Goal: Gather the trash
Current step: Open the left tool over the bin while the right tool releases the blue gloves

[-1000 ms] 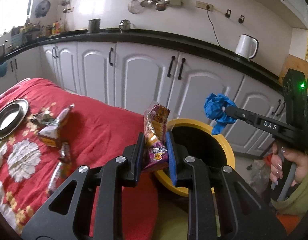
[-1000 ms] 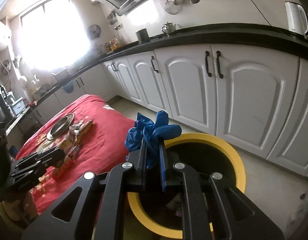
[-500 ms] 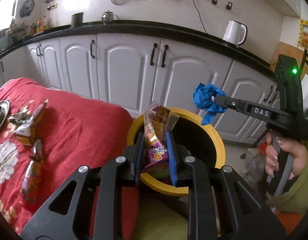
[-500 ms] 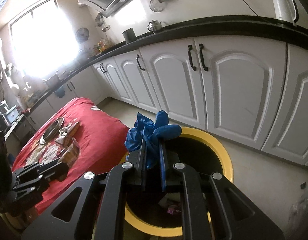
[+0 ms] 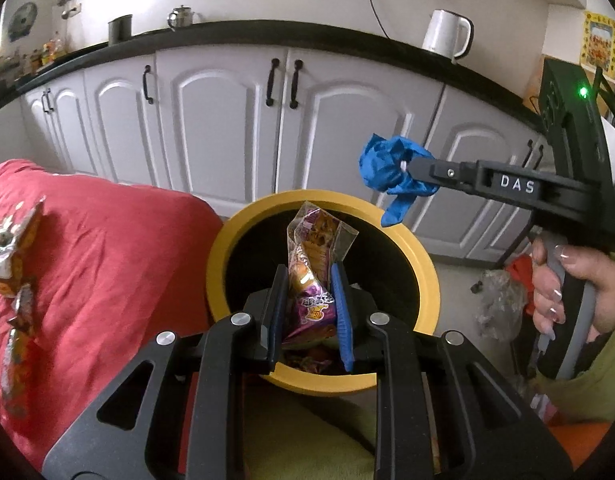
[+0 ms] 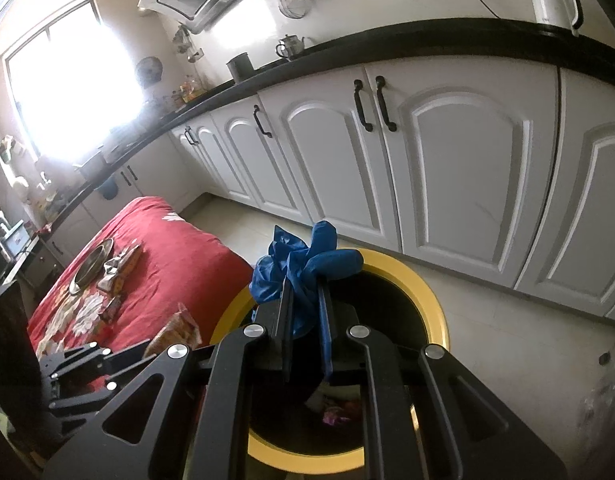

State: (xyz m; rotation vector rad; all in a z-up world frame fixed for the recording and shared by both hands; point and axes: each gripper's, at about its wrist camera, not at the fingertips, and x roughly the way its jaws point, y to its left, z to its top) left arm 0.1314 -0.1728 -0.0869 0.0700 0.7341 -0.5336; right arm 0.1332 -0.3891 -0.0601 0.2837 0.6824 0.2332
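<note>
My left gripper [image 5: 309, 280] is shut on a purple and orange snack wrapper [image 5: 313, 256] and holds it over the mouth of the black bin with a yellow rim [image 5: 227, 240]. My right gripper [image 6: 305, 284] is shut on a crumpled blue glove [image 6: 307, 260] and holds it above the same bin's yellow rim [image 6: 431, 300]. In the left wrist view the right gripper [image 5: 411, 168] and the blue glove [image 5: 387, 172] hang over the bin's far right rim. Some trash lies at the bin's bottom [image 6: 339, 412].
A table with a red floral cloth [image 5: 107, 248] stands left of the bin, with several wrappers [image 5: 11, 264] and a steel plate [image 6: 93, 266] on it. White cabinets [image 5: 227, 120] run behind. A clear plastic bag [image 5: 499, 304] lies on the floor at right.
Both grippers have moved from beside the table to over the bin's mouth, each still holding its piece of trash. The table has slid to the left of the views.
</note>
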